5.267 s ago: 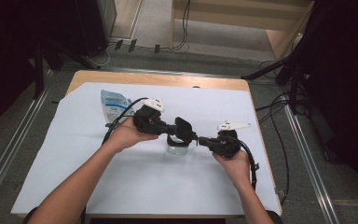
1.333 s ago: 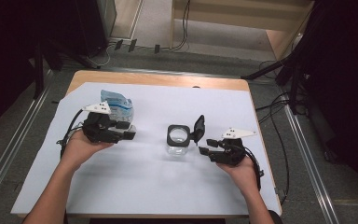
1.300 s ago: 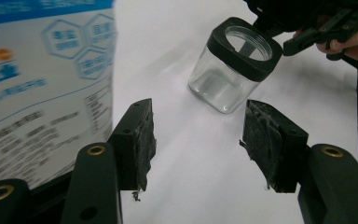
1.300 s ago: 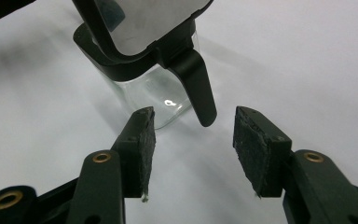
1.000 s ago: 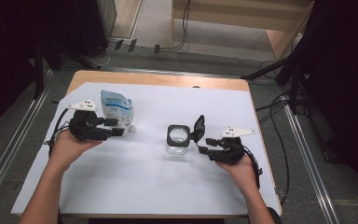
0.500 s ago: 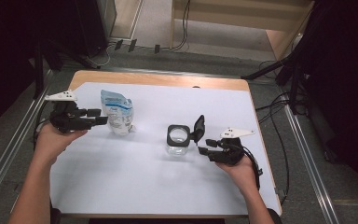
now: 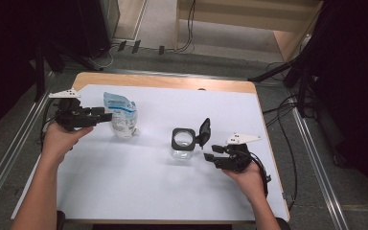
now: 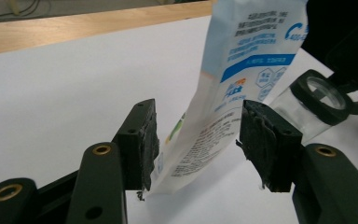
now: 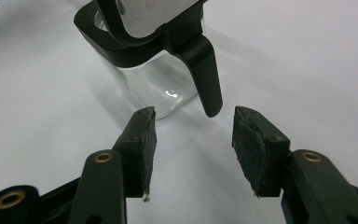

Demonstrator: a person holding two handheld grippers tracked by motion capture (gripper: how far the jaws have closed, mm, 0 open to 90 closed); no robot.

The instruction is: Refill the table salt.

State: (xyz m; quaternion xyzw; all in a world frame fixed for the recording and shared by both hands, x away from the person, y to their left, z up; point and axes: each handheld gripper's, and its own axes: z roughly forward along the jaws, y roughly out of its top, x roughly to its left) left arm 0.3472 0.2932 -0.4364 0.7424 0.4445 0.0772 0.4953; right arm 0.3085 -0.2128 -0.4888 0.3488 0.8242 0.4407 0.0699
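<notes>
A white and blue pouch (image 7: 120, 115) (image 8: 251, 46) stands upright at the left of the table. My left gripper (image 7: 106, 116) (image 8: 196, 140) points at it from the left, open, with the pouch's lower part between the pads but not pressed. A clear square jar (image 7: 183, 143) (image 9: 154, 88) with a black rim stands in the middle, its hinged lid (image 7: 204, 131) (image 9: 205, 70) flipped up. My right gripper (image 7: 210, 152) (image 9: 193, 135) rests just right of the jar, open, with nothing between its pads; the lid's black tab hangs in front of them.
A white sheet (image 7: 124, 191) covers the wooden table (image 7: 172, 82). Cables trail from both grippers. Metal rails run along both sides of the table, and dark equipment stands beyond it.
Both grippers were at the jar; its lid now stands open. The left gripper went to the pouch, swung out to its left and now faces it. The right gripper drew back slightly, then stayed.
</notes>
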